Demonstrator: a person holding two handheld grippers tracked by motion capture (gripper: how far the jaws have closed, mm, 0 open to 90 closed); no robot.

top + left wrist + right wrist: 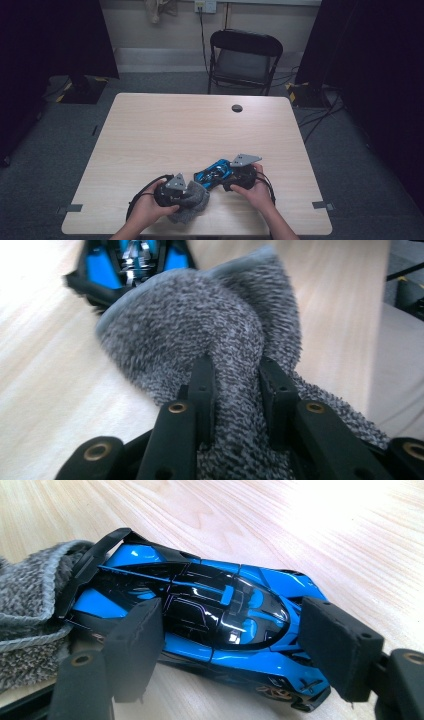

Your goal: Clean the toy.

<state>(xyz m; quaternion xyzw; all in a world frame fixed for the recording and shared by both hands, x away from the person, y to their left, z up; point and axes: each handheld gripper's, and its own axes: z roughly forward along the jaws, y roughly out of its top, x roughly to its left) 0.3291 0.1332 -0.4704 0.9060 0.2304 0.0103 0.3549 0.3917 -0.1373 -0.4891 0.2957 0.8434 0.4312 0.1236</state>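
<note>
Left hand-held gripper (235,385) is clenching the grey cloth (210,325) against the blue car's (200,615) rear, right hand-held gripper (235,650) is bracketing its body; wiping appears unfinished.

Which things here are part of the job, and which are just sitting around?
Part of the job:
- blue toy car, between the right tool's jaws
- grey cloth, pinched in the left tool, against the car's rear

Just around:
- black folding chair
- wall socket
- cables on the floor
</note>
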